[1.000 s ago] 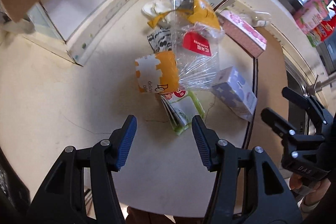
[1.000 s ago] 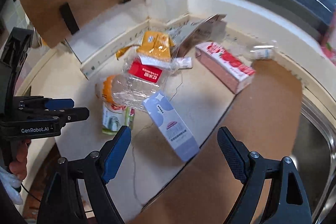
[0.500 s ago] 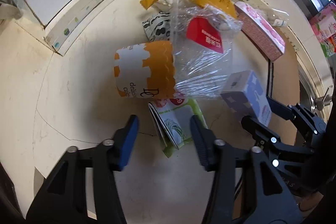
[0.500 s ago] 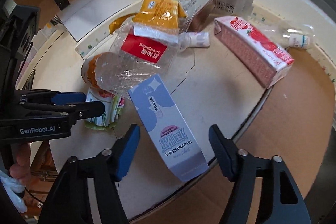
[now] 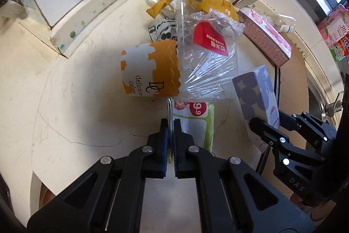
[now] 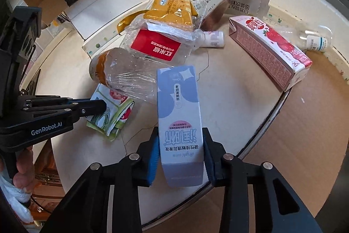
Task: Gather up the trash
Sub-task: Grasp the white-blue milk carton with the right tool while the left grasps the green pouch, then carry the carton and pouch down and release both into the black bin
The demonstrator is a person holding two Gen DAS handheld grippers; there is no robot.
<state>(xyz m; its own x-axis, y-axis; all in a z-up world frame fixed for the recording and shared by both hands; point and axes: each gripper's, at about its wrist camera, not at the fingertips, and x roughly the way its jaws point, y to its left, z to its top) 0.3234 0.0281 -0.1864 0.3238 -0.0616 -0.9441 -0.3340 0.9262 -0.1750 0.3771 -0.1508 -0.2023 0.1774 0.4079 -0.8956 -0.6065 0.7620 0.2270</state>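
Left wrist view alone shows the left gripper (image 5: pixel 171 130) clenched on the flat green-and-white wrapper (image 5: pixel 192 121) lying on the worktop (image 5: pixel 76 102); the right gripper (image 6: pixel 181 153), jaws closing, grasps the pale blue carton (image 6: pixel 180 123).

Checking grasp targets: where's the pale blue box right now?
The pale blue box lies low and central in the right wrist view, its near end between the closing right gripper's pads, its far end against the clear plastic bag.
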